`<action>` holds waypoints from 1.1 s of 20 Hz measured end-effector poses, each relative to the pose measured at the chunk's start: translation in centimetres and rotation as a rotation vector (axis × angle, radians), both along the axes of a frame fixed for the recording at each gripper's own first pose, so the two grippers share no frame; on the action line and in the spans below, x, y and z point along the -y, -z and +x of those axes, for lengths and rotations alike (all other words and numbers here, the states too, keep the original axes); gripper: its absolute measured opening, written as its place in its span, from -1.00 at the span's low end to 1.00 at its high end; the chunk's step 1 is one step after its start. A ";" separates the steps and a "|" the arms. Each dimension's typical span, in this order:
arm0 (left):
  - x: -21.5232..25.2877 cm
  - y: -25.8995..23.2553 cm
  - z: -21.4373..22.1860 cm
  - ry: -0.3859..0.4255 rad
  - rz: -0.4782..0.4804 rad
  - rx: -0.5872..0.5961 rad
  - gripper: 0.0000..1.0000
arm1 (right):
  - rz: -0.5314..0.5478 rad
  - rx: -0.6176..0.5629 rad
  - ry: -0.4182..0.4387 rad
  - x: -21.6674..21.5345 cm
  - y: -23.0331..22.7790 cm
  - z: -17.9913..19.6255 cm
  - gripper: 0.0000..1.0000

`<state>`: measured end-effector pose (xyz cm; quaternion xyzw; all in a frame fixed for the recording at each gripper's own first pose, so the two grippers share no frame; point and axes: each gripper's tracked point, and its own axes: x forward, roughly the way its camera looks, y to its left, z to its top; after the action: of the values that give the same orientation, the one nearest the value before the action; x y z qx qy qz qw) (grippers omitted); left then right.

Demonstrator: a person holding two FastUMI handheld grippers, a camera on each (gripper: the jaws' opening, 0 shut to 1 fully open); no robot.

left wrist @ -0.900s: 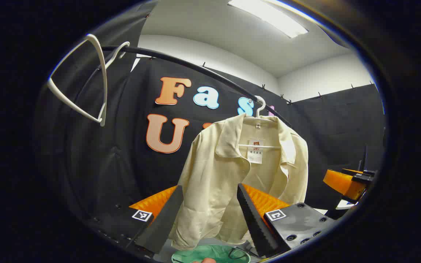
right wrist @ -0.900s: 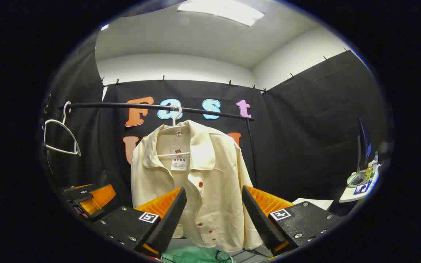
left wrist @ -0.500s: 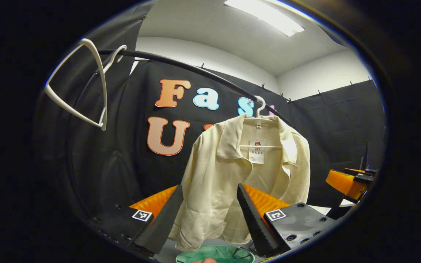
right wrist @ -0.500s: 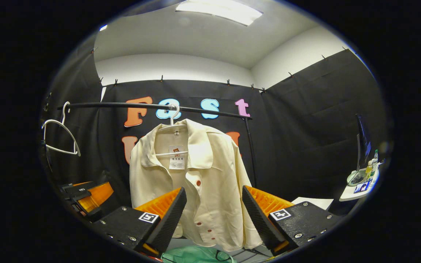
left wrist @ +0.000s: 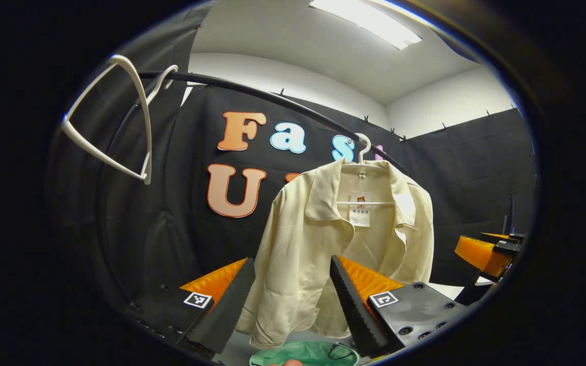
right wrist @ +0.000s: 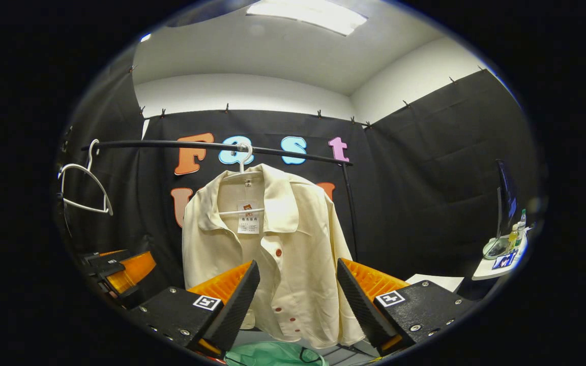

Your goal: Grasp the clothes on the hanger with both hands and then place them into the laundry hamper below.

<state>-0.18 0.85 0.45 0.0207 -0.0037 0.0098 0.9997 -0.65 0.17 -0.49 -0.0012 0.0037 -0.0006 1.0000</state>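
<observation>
Change since earlier frames: slight; in the left gripper view the shirt (left wrist: 344, 244) sits a little further right and the hamper (left wrist: 305, 354) shows more; in the right gripper view almost nothing shifts

Shirt: cream, collared, buttoned front, paper tag at the neck; hangs on a white hanger (left wrist: 360, 148) from the black rail (left wrist: 272, 99), straight above the hamper. Hem loose, sleeves hanging at the sides

Hamper: green, soft-looking, rim low in both views, under the hem

Left claw (left wrist: 290, 300): wide open, empty, short of the shirt, level with its lower half

Right claw (right wrist: 295, 300): wide open, empty, facing the button placket, also short of the cloth

Spare hanger (left wrist: 115, 117): bare, at the rail's far end

Desk (right wrist: 499, 262): at the booth's side, with small items too small to tell

Handling, judged: light, limp cloth, likely smooth; it will fold and sag once off the hanger. Best holds appear to be the two shoulders or upper front panels, one per claw, pinching a thick fold so it does not slip, then lifting clear of the hanger ends
</observation>
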 end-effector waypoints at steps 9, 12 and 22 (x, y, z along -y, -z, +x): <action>-0.9 -0.1 -1.0 -0.019 0.041 -0.002 0.93 | -0.025 -0.070 -0.033 -1.2 3.1 5.6 0.89; -1.2 0.1 -1.4 -0.021 0.034 -0.007 1.00 | -0.031 -0.097 -0.040 -2.7 4.7 9.5 0.89; -3.7 -0.3 -2.6 -0.075 0.045 0.004 0.93 | -0.137 -0.145 0.140 1.1 8.5 20.3 0.89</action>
<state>-2.76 4.59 0.72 0.0433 -0.0052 0.0473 0.9979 19.65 -0.94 -9.00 -0.0694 0.0760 -0.0705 0.9922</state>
